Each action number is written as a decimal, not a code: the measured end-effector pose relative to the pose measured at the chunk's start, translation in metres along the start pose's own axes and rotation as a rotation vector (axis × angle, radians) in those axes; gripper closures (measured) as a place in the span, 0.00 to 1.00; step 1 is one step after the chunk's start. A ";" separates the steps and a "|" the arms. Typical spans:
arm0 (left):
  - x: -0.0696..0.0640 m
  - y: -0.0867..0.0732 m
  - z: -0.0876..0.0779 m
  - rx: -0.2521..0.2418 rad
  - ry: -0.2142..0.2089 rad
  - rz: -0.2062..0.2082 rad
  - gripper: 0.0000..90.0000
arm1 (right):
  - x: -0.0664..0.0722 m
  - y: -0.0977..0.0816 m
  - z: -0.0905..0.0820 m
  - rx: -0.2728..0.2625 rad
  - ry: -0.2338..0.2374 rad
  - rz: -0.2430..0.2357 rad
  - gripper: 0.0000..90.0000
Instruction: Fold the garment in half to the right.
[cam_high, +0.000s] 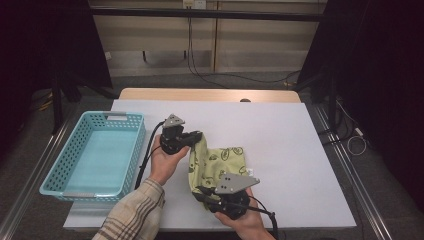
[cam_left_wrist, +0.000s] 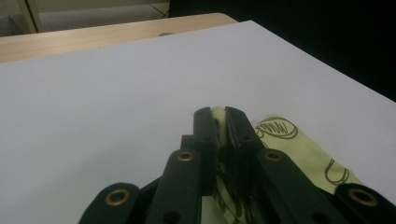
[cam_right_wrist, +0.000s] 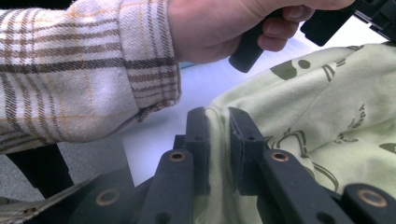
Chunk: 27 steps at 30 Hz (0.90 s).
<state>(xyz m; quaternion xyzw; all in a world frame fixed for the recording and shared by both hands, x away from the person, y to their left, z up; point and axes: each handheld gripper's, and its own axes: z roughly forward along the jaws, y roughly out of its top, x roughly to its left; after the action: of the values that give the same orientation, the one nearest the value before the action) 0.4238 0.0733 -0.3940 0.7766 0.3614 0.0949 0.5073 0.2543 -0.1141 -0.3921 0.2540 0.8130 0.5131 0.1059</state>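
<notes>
Both tongs, left (cam_high: 196, 136) and right (cam_high: 201, 190), clamped on the green cloth (cam_high: 216, 161) over the desk (cam_high: 280, 135), beside a basket (cam_high: 65, 172).

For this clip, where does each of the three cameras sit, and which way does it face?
High view: above the person's side, looking forward and down on the table, blue basket, both hands and grippers.
Left gripper view: rides the left gripper, looking across the table; its jaws pinch the green cloth.
Right gripper view: rides the right gripper, facing the plaid sleeve and left hand; jaws clamp the cloth.
Shared: the green cloth shows in all three.
</notes>
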 end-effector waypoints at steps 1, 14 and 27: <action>-0.003 0.002 0.001 0.003 -0.006 0.003 0.94 | 0.001 0.000 -0.001 -0.001 0.000 0.003 0.89; -0.013 0.002 0.017 0.014 -0.023 0.014 0.94 | -0.004 -0.005 -0.012 -0.011 -0.013 0.029 0.89; -0.023 -0.009 0.034 0.032 -0.049 0.013 0.94 | -0.004 -0.020 -0.024 0.002 -0.045 0.059 0.89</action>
<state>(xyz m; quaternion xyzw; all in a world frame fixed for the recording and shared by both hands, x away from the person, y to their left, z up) 0.4203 0.0353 -0.4121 0.7890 0.3453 0.0732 0.5029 0.2415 -0.1420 -0.3992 0.2895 0.8030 0.5095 0.1086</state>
